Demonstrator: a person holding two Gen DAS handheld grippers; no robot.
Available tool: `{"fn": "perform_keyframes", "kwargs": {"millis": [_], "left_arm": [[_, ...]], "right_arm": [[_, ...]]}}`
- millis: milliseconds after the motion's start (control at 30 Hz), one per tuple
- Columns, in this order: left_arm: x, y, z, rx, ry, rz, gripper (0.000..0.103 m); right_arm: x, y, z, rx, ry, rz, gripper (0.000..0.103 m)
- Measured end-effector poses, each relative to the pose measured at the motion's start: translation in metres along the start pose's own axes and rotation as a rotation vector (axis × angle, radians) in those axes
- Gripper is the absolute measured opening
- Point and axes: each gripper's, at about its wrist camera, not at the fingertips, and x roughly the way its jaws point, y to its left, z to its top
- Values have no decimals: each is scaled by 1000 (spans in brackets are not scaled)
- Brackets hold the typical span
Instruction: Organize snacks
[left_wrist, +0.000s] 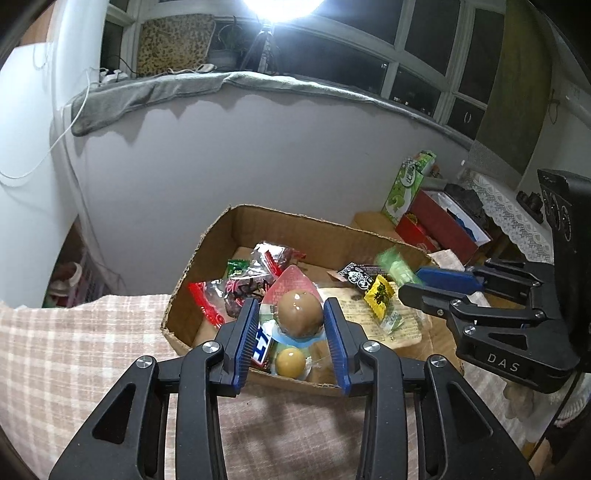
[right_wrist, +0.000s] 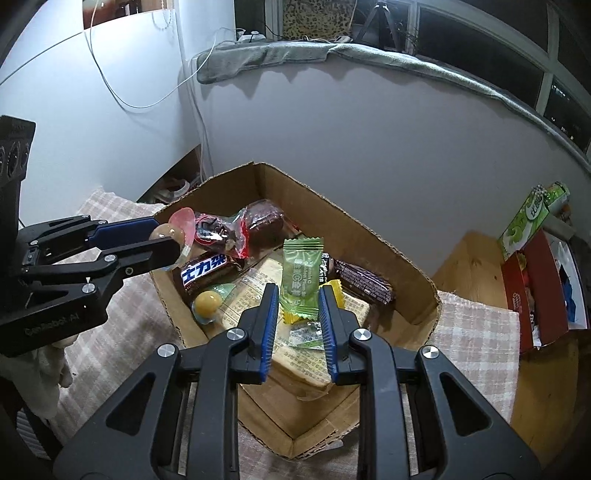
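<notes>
Left gripper (left_wrist: 291, 325): jaws narrow, blue pads clamped either side of a brown vacuum-packed egg in clear wrap with a pink top (left_wrist: 299, 314), held over the near-left corner of the box.

Right gripper (right_wrist: 295, 314): jaws slightly parted and a flat pale-green candy sachet (right_wrist: 301, 280) sits between the pads; can't tell if they pinch it, and it is blurred in the left wrist view.

Open brown cardboard box (right_wrist: 373, 236): just ahead of and beneath both grippers, on a pink-and-cream checked cloth (left_wrist: 74, 350).

Below the left gripper: a small yellow ball-shaped sweet in clear wrap (right_wrist: 207, 302), beside a dark chocolate bar with white lettering (right_wrist: 207, 271).

Beyond the right gripper's tips: a dark brown patterned bar (right_wrist: 364, 282) and a yellow wrapped sweet (left_wrist: 380, 293).

Far corner: red-edged clear packs of dark brown snacks (right_wrist: 258, 221).
</notes>
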Motion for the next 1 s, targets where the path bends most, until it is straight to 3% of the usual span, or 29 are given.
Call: {"fn": "perform_keyframes", "kwargs": {"millis": [33, 133, 267, 400, 700, 800, 1000], "left_arm": [[0, 0, 1, -1, -3, 1, 38], [-3, 1, 2, -3, -9, 5, 47], [-5, 2, 3, 7, -13, 14, 48], [-8, 0, 2, 16, -17, 19, 52], [-26, -3, -2, 21, -45, 36, 62], [-35, -2, -6, 14, -51, 46, 68], [-57, 3, -13, -6, -82, 51, 68]], "right_arm": [[0, 0, 0, 1, -3, -5, 33], [-4, -1, 0, 1, -22, -17, 64], [-10, 0, -1, -6, -43, -29, 68], [-13, 1, -1, -8, -52, -43, 82], [-26, 1, -4, 0, -64, -67, 83], [-33, 5, -7, -1, -70, -66, 91], [-52, 16, -14, -1, -104, -76, 94]]}}
